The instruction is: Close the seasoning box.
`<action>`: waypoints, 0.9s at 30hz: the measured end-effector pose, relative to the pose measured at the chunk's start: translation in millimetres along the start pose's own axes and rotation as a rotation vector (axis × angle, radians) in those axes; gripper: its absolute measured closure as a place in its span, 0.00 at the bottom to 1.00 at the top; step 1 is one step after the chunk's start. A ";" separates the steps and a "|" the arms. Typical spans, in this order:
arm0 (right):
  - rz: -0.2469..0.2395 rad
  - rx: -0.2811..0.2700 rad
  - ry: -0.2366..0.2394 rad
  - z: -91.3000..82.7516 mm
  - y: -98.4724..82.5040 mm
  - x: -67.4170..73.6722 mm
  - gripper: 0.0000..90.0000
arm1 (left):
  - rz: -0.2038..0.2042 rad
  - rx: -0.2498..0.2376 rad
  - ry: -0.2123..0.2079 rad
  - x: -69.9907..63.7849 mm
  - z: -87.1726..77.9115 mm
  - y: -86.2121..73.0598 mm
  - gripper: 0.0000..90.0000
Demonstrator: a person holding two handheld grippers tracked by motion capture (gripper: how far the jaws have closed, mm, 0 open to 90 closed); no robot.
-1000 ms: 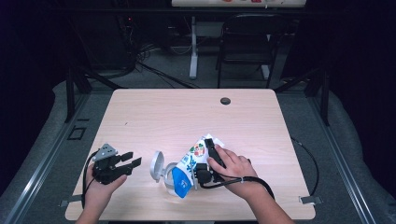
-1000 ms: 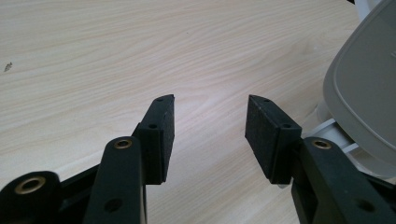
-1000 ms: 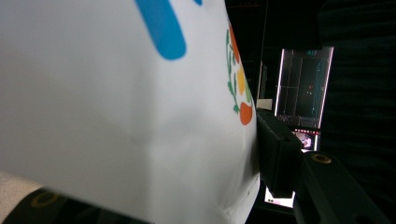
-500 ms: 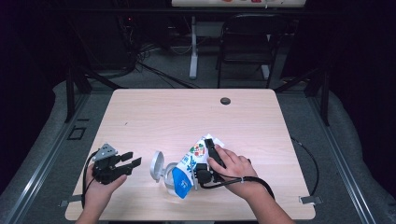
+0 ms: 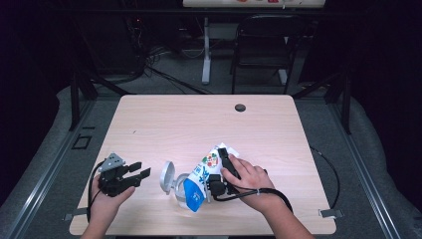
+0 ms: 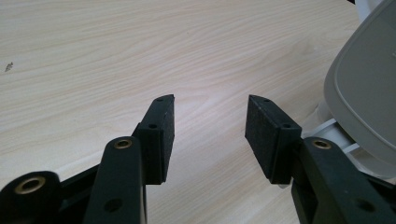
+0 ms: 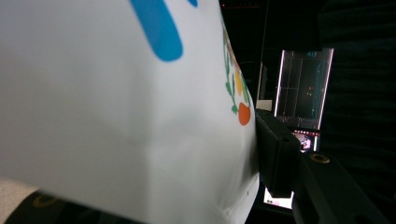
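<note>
White-and-blue wipes pack (image 5: 204,177) lies near the table's (image 5: 199,119) front edge, its grey flip lid (image 5: 167,177) standing open. My right gripper (image 5: 222,172) clamps the pack; left gripper (image 5: 130,174) waits beside the lid, jaws apart, empty. Step, I judge: steadying the pack for a pull; next, left jaws must reach the opening. Opening itself is hidden behind the lid.

On the pale wooden desk (image 5: 199,124) we find the white-and-blue printed pouch (image 5: 201,177) lying near the front edge, right of centre. Its round grey plastic lid (image 5: 167,177) stands just left of it. The left tool (image 5: 130,174) sits further left, the right tool (image 5: 219,169) on the pouch.
</note>
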State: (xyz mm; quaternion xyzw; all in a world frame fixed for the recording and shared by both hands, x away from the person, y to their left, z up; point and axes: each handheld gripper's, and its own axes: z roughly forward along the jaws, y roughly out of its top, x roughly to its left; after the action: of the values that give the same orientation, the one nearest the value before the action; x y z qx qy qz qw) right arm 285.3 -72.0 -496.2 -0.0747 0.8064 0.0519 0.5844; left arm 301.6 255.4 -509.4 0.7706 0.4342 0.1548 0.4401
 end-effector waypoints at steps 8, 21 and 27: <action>-0.015 0.010 -0.005 -1.1 1.0 -1.2 0.62 | -0.001 -0.002 0.000 -0.1 -0.2 0.1 0.59; -0.005 -0.006 -0.006 -0.3 0.7 -0.5 0.62 | 0.000 -0.001 0.000 0.1 -0.2 0.2 0.59; -0.002 -0.003 -0.002 -0.4 0.8 -0.5 0.62 | -0.001 -0.002 0.000 0.7 -0.2 0.1 0.59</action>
State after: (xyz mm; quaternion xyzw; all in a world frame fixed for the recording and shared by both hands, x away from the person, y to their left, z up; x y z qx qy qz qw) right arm 284.9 -71.3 -495.6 -0.0763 0.8057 0.0526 0.5850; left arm 301.9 256.0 -509.3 0.7699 0.4344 0.1551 0.4410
